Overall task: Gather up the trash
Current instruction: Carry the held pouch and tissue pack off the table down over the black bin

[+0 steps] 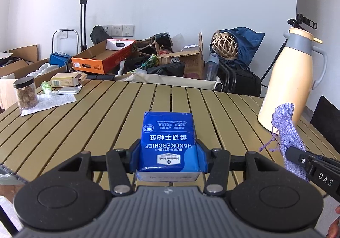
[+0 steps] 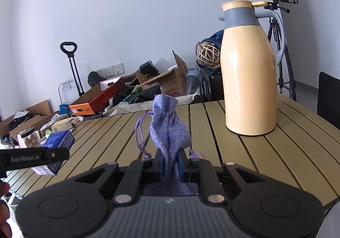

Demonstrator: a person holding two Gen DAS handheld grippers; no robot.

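A blue handkerchief tissue pack (image 1: pixel 169 142) is clamped between the blue pads of my left gripper (image 1: pixel 169 154), held above the slatted olive table (image 1: pixel 95 123). The same pack (image 2: pixel 57 146) shows at the left of the right wrist view, gripped by the left gripper (image 2: pixel 55 154). My right gripper (image 2: pixel 171 164) is shut on a purple woven drawstring pouch (image 2: pixel 170 129), which stands up out of the jaws with its cords hanging loose. That pouch (image 1: pixel 286 129) and the right gripper (image 1: pixel 295 156) appear at the right edge of the left wrist view.
A tall yellow thermos jug (image 2: pixel 248 72) stands on the table at the right. At the far left lie a jar of snacks (image 1: pixel 26 94), a printed paper sheet (image 1: pixel 50 101), a small box (image 1: pixel 65 80) and a foil wrapper (image 1: pixel 68 90). Boxes and bags crowd the floor beyond the table.
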